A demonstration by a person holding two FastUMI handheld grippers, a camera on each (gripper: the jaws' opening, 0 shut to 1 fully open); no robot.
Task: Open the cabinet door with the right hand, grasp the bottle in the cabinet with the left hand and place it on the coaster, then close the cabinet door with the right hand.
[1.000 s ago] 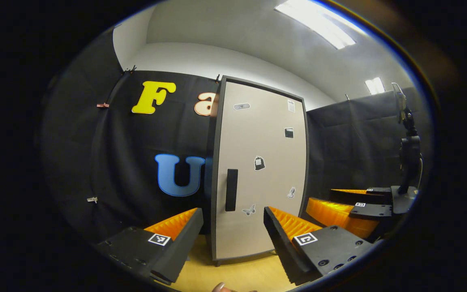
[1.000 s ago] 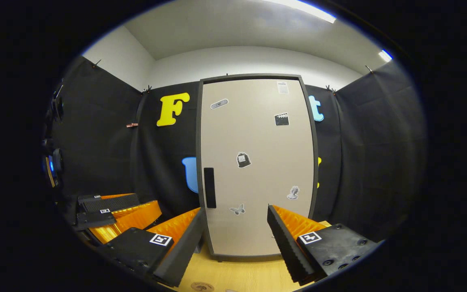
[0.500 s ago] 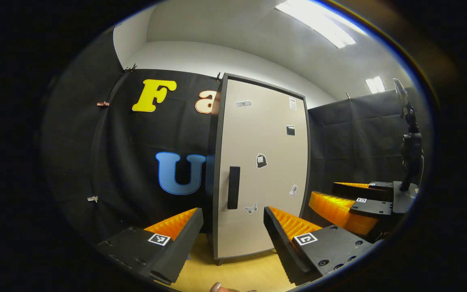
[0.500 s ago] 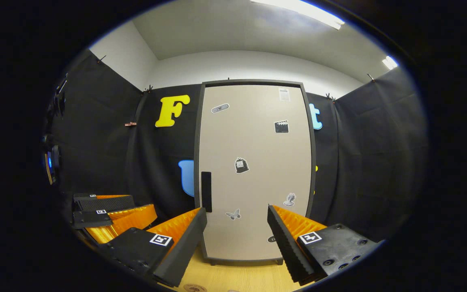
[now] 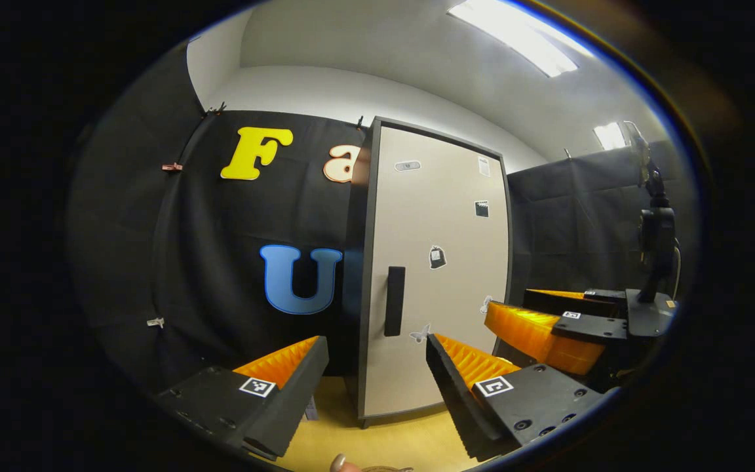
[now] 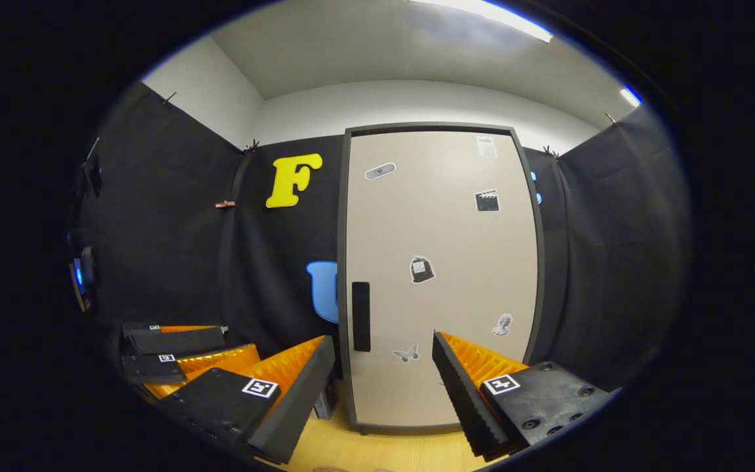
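Note:
The tall beige cabinet door (image 5: 440,275) (image 6: 443,275) stands closed in its dark frame, with several small stickers on it. Its dark vertical handle (image 5: 394,300) (image 6: 360,316) sits near the door's left edge. My left gripper (image 5: 375,341) is open, a short way in front of the door. My right gripper (image 6: 383,339) is also open, with the handle just left of its gap; in the left gripper view it (image 5: 512,305) hangs at the right, close to the door's lower right. The left gripper (image 6: 236,341) appears low at the left of the right gripper view. The closed door hides whatever is inside.
The cabinet stands on a light wooden table (image 5: 404,439) (image 6: 384,449). A dark camera stand (image 5: 653,262) rises at the right of the left gripper view. A fingertip (image 5: 338,464) peeks in at the bottom edge. Black cloth walls close in both sides.
The cabinet has slid right in both views. In the left gripper view the right gripper has moved forward and left toward the door. Both grippers stay open.

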